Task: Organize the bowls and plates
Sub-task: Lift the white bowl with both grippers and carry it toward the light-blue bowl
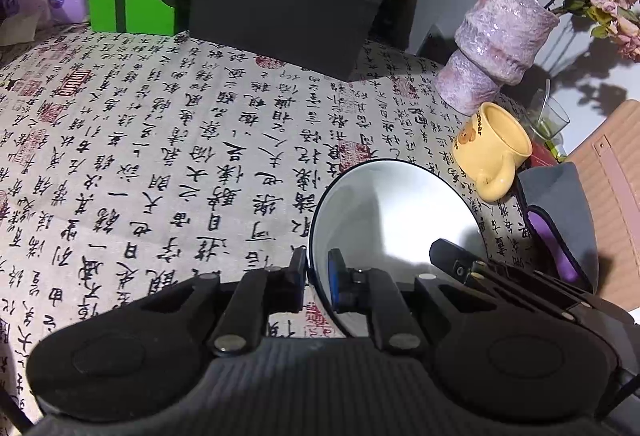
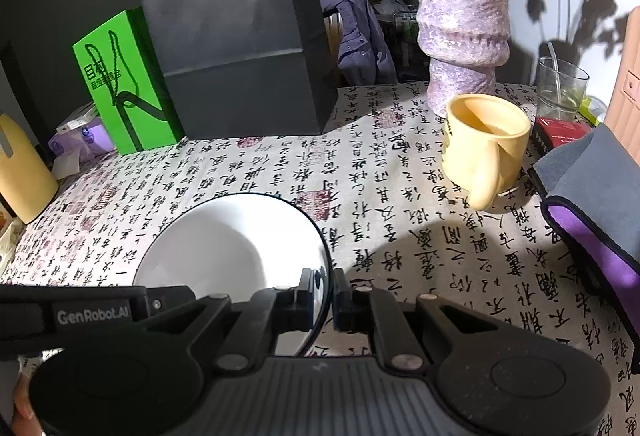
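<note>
Bowl (image 1: 394, 220) spans between both tongs: left gripper (image 1: 318, 276) and right gripper (image 2: 325, 294) clamp opposite rim edges, jaws nearly closed.

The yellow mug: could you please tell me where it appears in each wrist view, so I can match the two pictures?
Left wrist view: the yellow mug is at right of centre, just beyond the white bowl.
Right wrist view: the yellow mug is at upper right, handle toward the camera.
Shared landmark: the purple vase stands right behind it in both.
</note>
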A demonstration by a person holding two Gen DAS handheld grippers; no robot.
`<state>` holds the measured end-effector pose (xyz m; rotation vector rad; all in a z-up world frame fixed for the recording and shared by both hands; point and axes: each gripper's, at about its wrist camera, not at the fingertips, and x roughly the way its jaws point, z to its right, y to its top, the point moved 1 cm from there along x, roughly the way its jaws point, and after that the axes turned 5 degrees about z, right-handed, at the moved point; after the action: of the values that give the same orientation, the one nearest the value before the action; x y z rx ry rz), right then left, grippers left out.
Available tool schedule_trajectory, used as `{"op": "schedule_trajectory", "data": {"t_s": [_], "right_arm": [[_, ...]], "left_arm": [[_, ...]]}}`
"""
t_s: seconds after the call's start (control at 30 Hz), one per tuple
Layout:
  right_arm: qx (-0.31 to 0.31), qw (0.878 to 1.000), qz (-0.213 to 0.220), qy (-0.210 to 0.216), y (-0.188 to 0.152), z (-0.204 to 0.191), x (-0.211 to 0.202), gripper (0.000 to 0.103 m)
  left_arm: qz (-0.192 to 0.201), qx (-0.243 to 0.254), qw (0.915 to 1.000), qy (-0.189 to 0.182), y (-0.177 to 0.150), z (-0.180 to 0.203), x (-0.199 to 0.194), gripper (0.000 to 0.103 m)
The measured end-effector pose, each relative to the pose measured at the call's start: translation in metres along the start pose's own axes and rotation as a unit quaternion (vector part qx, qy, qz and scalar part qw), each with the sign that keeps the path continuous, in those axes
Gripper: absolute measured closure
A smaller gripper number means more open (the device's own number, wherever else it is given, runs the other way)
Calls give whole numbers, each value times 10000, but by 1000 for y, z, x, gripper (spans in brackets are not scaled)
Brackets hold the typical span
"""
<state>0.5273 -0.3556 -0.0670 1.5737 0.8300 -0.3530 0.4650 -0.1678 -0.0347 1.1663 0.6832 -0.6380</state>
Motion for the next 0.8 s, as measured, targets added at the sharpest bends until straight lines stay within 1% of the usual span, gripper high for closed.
{"op": "schedule_trajectory", "data": {"t_s": [0.3, 0.8], "right_arm": [[-86, 9999, 24, 54, 0, -20, -6, 94], [-182, 9997, 87, 139, -3, -51, -24, 94]], "left_arm": [[64, -109, 9999, 16, 0, -17, -13, 91], [228, -244, 9994, -22, -3, -44, -46, 91]]}}
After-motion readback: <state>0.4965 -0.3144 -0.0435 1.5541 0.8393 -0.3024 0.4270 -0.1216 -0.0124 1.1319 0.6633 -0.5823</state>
